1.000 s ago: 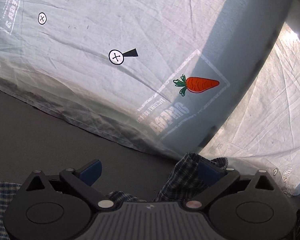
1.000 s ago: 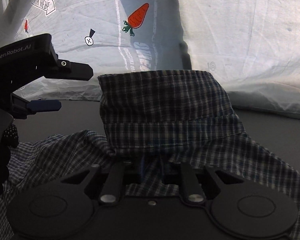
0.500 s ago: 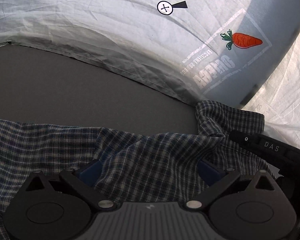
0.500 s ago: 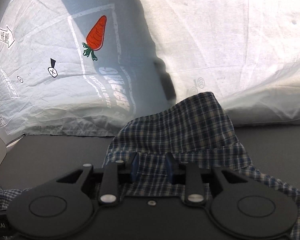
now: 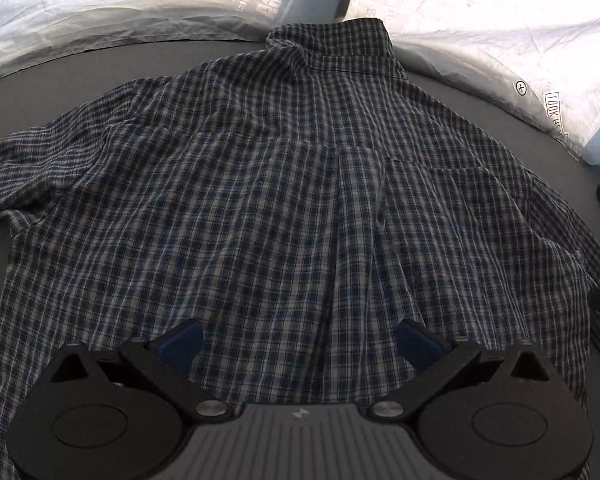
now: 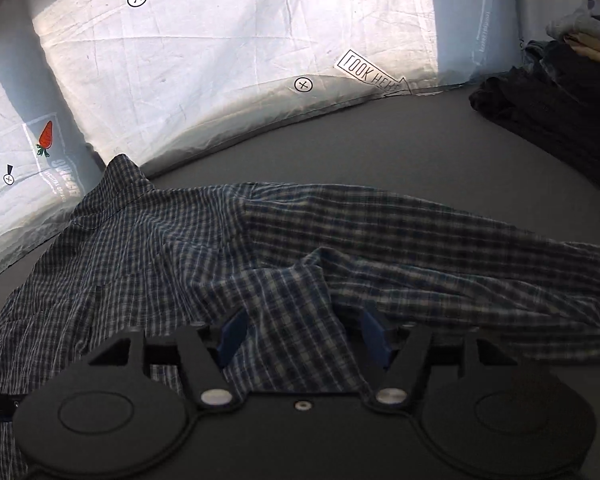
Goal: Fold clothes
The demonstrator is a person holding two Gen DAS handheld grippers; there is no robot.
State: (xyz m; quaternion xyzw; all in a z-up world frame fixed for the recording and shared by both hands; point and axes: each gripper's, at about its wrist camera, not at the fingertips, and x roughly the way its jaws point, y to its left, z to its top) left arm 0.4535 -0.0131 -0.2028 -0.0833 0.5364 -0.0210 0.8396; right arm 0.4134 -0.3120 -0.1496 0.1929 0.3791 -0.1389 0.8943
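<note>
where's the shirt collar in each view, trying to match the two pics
Left wrist: the collar stands at top centre, at the far end of the plaid shirt, against the white sheet.
Right wrist: the collar is at mid left, a raised point of cloth just right of the carrot print.
Shared landmark: the "look here" arrow label on the white sheet.

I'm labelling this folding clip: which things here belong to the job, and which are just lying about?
Part of the job:
- plaid shirt, spread on the grey table
- left gripper, open above it
- right gripper, jaws opening, a fold of cloth between them

Lying about:
- pile of dark clothes
- white printed sheet
</note>
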